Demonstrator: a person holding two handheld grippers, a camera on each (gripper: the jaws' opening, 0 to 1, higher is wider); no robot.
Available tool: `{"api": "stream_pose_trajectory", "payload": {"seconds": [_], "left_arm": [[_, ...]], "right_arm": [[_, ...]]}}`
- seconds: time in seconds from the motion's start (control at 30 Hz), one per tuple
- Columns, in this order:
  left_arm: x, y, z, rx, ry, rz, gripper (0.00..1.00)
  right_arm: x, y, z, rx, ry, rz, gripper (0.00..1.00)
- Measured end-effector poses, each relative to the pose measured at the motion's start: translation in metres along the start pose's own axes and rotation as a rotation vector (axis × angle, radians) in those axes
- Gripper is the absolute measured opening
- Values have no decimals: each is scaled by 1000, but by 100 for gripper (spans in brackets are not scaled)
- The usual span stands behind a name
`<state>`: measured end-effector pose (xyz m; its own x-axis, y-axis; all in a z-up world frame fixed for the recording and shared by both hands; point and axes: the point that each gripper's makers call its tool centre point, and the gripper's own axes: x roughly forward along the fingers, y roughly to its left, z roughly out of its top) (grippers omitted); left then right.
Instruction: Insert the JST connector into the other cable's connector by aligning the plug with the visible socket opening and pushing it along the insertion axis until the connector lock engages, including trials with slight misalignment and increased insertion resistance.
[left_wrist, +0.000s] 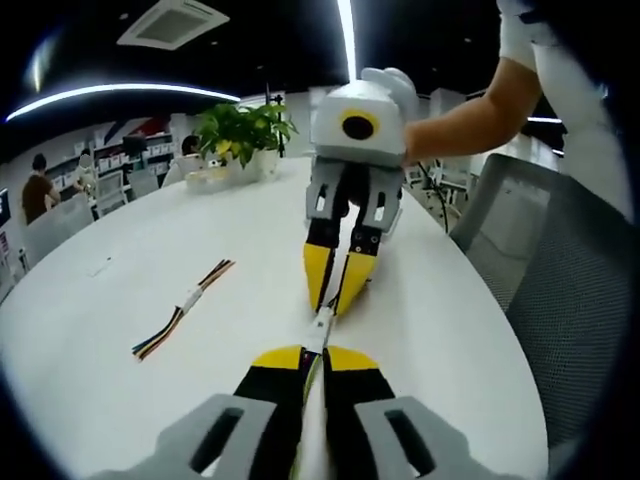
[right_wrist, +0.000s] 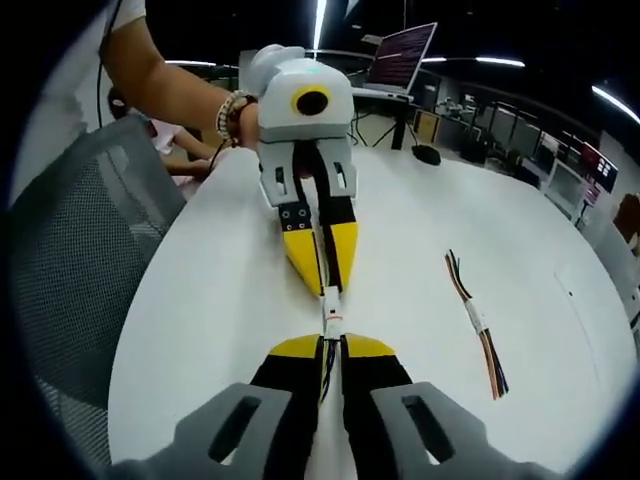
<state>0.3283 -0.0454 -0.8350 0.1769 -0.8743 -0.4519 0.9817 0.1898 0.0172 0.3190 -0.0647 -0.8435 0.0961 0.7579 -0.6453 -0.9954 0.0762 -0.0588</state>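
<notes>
I see the small white JST connector (right_wrist: 331, 312) in the short gap between my two grippers, above the white desk (left_wrist: 120, 300), with thin coloured wires running from it into each set of closed jaws. My left gripper (left_wrist: 312, 352) and right gripper (right_wrist: 331, 343) are each clenched on their own cable end, tip to tip. A spare cable (right_wrist: 476, 322) with a white joint lies well apart, out toward the desk's far edge.
</notes>
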Motion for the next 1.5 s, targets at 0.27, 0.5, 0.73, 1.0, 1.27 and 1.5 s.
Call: {"api": "stream_pose_trajectory", "payload": {"seconds": [0.27,0.5,0.73,1.0,1.27,1.5], "left_arm": [[-8,-5,8,2,-33,-37,0],[-7,-8,11,5,-30,-53,0],[-6,-9,12,3,-31,-54,0],[0,-12,12,13,-25,-54,0],[3,-13,9,-6,-15,-55,0],[7,-13,6,-17,-3,-53,0]], "right_arm": [[-5,6,12,12,-48,43,4],[-3,11,14,-23,-29,67,3],[-4,12,15,-18,-33,71,3],[-5,12,10,-3,-18,72,3],[-4,12,6,3,-5,78,3],[0,12,1,24,9,77,3]]}}
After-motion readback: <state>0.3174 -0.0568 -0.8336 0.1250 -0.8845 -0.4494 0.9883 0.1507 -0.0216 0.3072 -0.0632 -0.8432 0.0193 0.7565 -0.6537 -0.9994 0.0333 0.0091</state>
